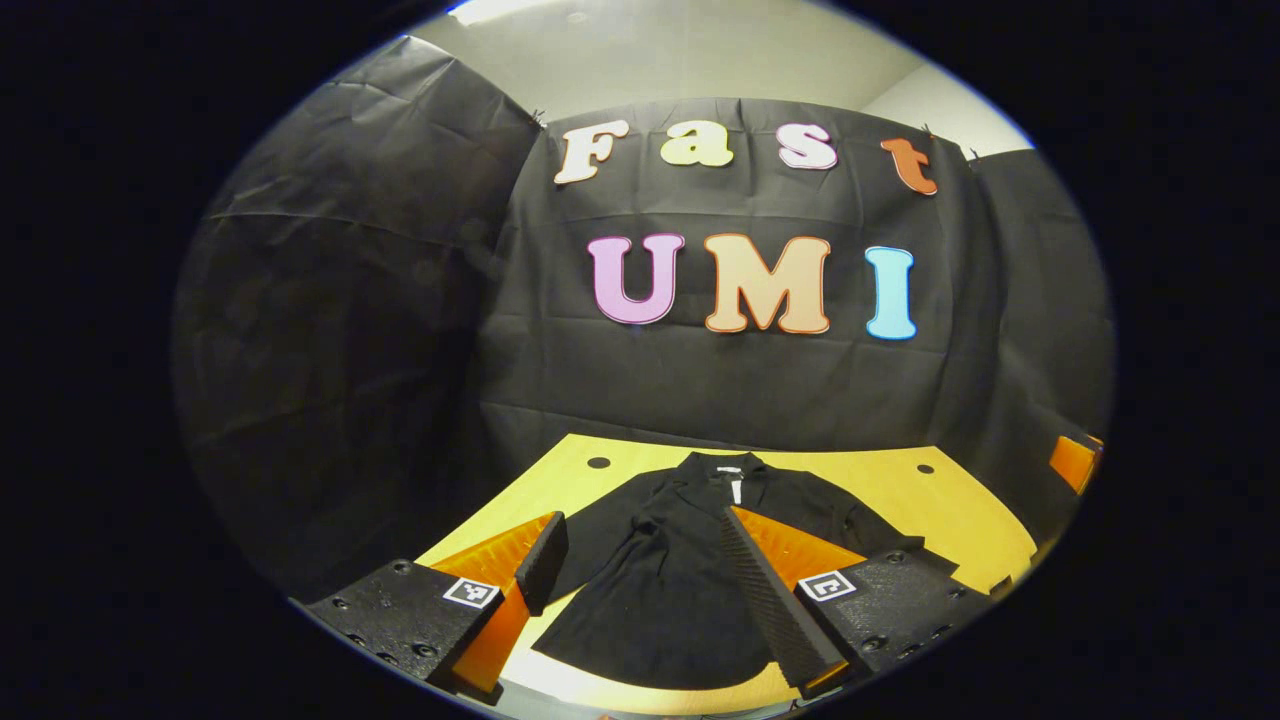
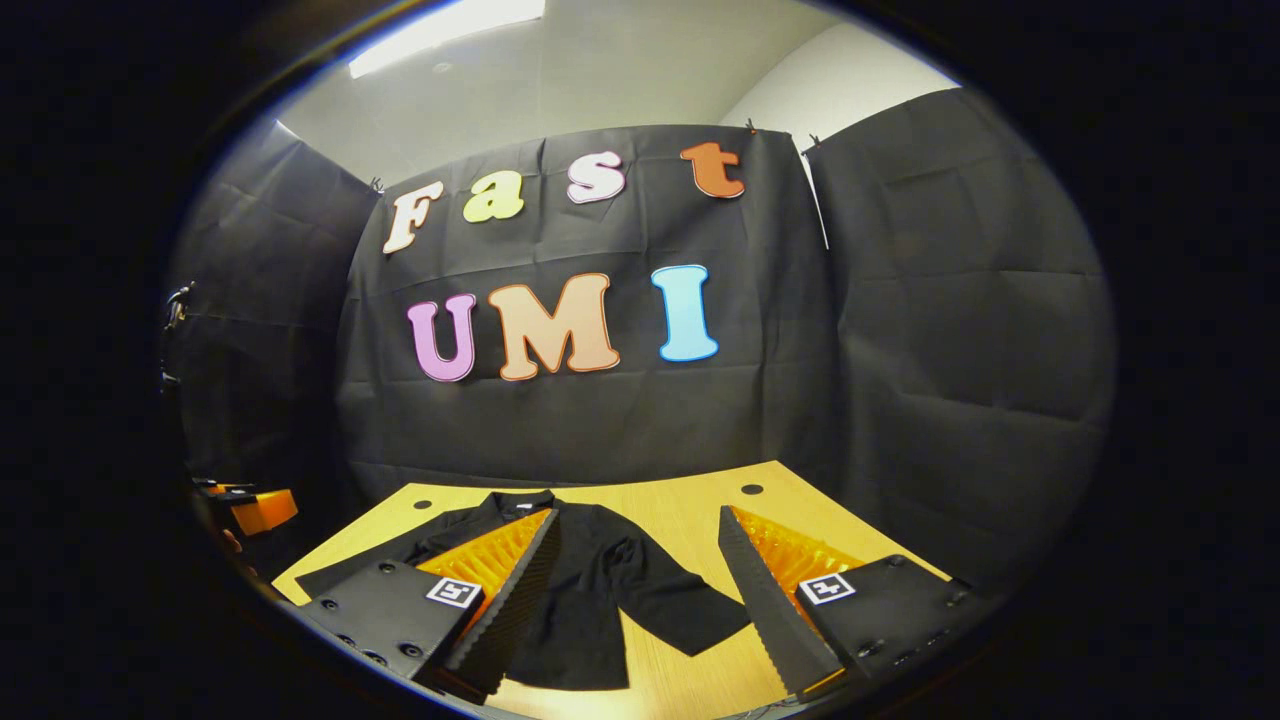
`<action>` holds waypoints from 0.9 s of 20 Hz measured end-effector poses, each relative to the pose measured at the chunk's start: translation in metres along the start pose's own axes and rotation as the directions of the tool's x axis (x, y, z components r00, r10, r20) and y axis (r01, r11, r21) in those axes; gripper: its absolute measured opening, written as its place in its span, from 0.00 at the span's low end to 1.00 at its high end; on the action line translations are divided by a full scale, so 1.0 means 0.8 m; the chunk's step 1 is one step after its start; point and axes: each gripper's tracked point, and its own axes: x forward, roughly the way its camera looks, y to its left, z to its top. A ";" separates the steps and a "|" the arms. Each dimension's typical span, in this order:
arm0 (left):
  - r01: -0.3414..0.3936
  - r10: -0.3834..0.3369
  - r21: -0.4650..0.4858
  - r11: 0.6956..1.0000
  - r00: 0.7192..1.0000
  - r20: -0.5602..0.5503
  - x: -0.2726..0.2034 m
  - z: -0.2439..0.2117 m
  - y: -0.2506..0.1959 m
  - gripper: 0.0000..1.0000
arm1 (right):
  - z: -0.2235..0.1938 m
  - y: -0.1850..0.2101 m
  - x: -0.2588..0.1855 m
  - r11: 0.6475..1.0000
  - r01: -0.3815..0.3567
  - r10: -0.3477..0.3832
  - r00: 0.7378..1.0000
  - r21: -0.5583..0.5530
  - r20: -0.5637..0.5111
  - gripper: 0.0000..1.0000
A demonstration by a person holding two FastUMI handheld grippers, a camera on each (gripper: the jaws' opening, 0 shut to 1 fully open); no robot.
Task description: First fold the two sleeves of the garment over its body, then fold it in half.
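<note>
1. black garment (image 1: 670, 580) lies flat on the yellow wooden table (image 1: 960, 510), collar at the far edge toward the booth wall, hem near the camera. both sleeves spread out to the sides, nothing folded yet, so the task looks to be at its very start.
2. left gripper (image 1: 640, 560) hangs above the near part of the garment, fingers spread wide, holding nothing.
3. right gripper (image 2: 640, 565) also spread wide and empty, over the garment's right side; the right sleeve (image 2: 680, 605) lies between its fingers in the right gripper view, angled out over bare table.
4. step in hand, as i judge it: first sleeve fold. come down at the cuff end, pinch one layer only, lift just enough to clear the body, carry it across and lay it flat on the chest.
5. keep the body from dragging; the other claw could pin the shoulder.
6. garment looks thin, matte, floppy woven cloth with a collar and a small white tag at the neck; likely to bunch.
7. fingers are black ribbed pads on orange wedge backs; table is smooth with small dark holes.
</note>
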 end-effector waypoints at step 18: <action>-0.096 0.096 0.030 0.995 0.995 -0.006 -0.026 -0.009 0.037 0.93 | -0.023 0.000 0.000 1.000 -0.025 0.025 0.999 -0.010 -0.033 0.94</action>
